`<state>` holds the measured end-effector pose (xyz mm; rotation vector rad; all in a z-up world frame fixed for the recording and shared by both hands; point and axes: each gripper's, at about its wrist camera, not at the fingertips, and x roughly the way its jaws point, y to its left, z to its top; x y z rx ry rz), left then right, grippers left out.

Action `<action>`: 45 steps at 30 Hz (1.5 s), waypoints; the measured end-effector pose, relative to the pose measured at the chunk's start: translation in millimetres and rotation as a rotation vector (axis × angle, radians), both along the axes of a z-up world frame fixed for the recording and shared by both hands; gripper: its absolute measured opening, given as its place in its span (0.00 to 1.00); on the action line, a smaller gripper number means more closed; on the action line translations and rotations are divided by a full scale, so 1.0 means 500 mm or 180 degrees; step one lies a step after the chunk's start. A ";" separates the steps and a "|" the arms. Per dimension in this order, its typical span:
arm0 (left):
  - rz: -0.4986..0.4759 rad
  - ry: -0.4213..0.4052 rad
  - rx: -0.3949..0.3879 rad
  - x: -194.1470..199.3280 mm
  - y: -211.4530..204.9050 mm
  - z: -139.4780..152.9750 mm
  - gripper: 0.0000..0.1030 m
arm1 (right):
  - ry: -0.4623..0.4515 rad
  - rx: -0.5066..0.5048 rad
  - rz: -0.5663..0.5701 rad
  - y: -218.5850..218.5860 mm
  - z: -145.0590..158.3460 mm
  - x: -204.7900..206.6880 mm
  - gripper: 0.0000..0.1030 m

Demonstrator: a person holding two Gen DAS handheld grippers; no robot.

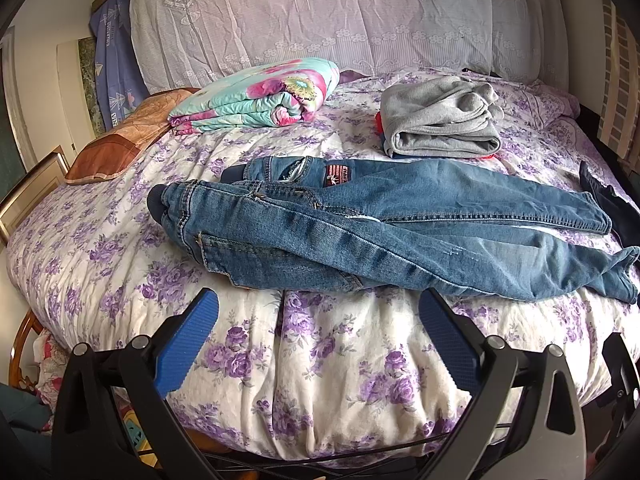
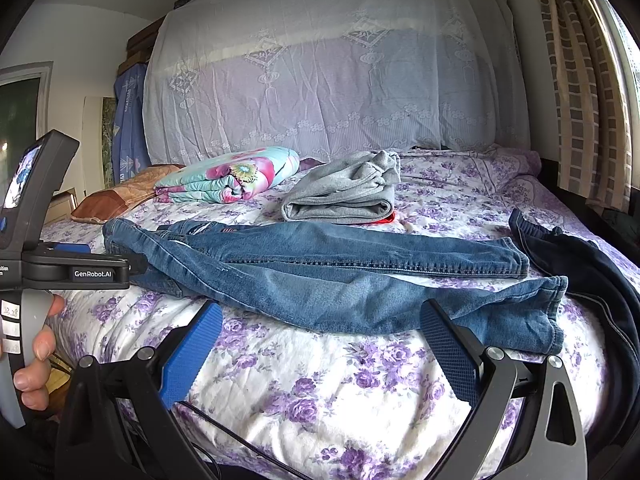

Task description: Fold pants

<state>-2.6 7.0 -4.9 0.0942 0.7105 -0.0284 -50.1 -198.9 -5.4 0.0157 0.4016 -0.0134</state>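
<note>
Here, a pair of blue jeans (image 1: 400, 236) lies stretched sideways across a bed (image 1: 320, 360) covered in a purple-flowered spread, waistband to the left and leg ends to the right, one leg lying partly over the other. The left gripper (image 1: 318, 312) hovers near the bed's front edge just short of the jeans, its blue-padded fingers (image 1: 188, 344) spread wide and holding nothing. The right gripper (image 2: 320, 320) is likewise wide apart and empty, its right pad close to the hem of the nearer leg. Behind the jeans sit a folded grey garment (image 1: 440, 120) and a folded floral quilt (image 1: 260, 100), with a brown pillow (image 1: 120, 140) at far left. A dark garment (image 2: 592, 280) is bunched at the right end, just beside the hems.
</note>
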 end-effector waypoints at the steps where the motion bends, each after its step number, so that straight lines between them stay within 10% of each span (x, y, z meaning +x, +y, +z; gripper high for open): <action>1: -0.0002 0.0002 0.0000 0.000 0.000 0.000 0.95 | 0.0003 0.0002 0.0002 0.000 0.000 0.000 0.97; 45: 0.0051 0.0123 -0.0161 0.027 0.045 0.029 0.95 | 0.0253 0.0102 0.0111 -0.058 -0.004 0.044 0.97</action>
